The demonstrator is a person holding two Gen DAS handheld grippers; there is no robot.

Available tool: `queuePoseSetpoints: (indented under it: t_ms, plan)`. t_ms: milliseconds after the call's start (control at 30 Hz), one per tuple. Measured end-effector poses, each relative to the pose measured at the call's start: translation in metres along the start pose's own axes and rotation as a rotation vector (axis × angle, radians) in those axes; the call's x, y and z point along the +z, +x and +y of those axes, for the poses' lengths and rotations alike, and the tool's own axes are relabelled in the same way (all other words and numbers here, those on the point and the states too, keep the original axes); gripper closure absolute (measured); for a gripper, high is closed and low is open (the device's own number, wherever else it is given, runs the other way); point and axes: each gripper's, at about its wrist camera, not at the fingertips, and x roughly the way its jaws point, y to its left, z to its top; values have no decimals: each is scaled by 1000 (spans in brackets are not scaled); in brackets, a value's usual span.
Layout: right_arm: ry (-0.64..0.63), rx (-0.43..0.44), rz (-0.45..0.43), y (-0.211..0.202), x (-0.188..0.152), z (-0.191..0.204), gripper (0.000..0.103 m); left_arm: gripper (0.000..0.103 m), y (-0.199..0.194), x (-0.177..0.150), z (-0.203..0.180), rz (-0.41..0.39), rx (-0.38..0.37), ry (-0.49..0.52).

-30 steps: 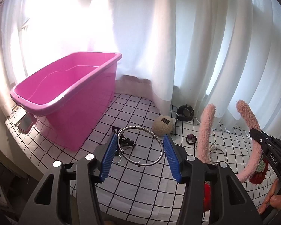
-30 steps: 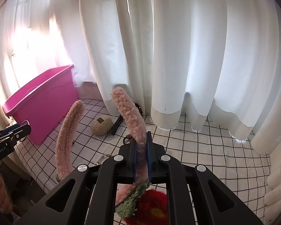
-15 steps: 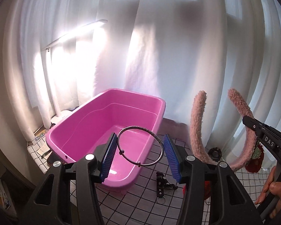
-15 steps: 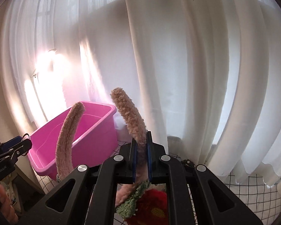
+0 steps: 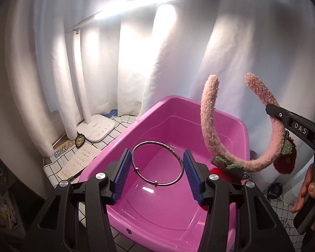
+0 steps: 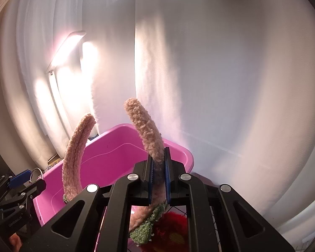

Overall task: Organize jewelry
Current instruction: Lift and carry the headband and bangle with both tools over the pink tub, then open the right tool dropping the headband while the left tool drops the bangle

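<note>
The left gripper [image 5: 157, 175] is clamping a silver bangle [image 5: 157, 162] above a pink bin [image 5: 239, 126]; the right gripper [image 6: 158, 180] is pinching a fuzzy headband [image 6: 145, 130]. A lamp [image 5: 94, 129] is glowing against white curtains [image 5: 252, 42] at the grid-clothed table's [image 5: 52, 169] corner.

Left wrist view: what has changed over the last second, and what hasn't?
Both grippers rose off the checked cloth and swung over to the pink tub, which now sits under the silver bangle. Unchanged: left gripper holds the bangle, right gripper the fuzzy headband.
</note>
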Motion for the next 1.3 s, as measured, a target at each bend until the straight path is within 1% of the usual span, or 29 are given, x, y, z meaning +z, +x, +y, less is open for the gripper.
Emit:
queuePoseSetpoints:
  t_ms: [167, 233, 367, 567, 700, 867, 933, 1000, 1033, 1067, 1100, 1133, 1167, 1233, 1300]
  plan:
    - [-16, 16, 157, 65, 4, 15, 94, 53, 35, 5, 13, 97, 11, -37]
    - [-30, 12, 226, 87, 3, 16, 94, 53, 48, 6, 18, 134, 21, -43]
    - [-64, -2, 360, 126, -2, 21, 94, 53, 72, 6, 19, 218, 17, -50]
    - [-83, -10, 536, 172, -6, 32, 94, 53, 103, 6, 17, 343, 40, -41]
    - [-109, -29, 621, 193, -12, 39, 93, 53, 120, 3, 17, 421, 46, -56]
    - [-113, -31, 664, 202, -13, 48, 91, 53, 133, -2, 17, 493, 38, -73]
    - [-115, -32, 678, 205, -13, 50, 90, 53, 133, -1, 18, 502, 39, -75]
    - [-109, -30, 686, 206, -13, 50, 81, 52, 134, 0, 19, 510, 48, -69]
    - [-104, -34, 683, 207, -11, 50, 69, 50, 134, 1, 19, 517, 54, -68]
    - [-97, -33, 677, 207, -10, 50, 56, 37, 135, 1, 19, 524, 62, -65]
    - [-88, -28, 672, 206, -9, 50, 52, 34, 134, 2, 19, 528, 58, -63]
    - [-84, -26, 667, 206, -8, 49, 48, 25, 133, 3, 19, 521, 60, -57]
    - [-79, -29, 665, 205, -7, 48, 47, 20, 131, 5, 19, 507, 69, -53]
    - [-71, -26, 667, 203, -7, 47, 47, 17, 128, 6, 19, 492, 84, -48]
    - [-66, -23, 667, 201, -6, 44, 47, 17, 128, 6, 20, 497, 85, -54]
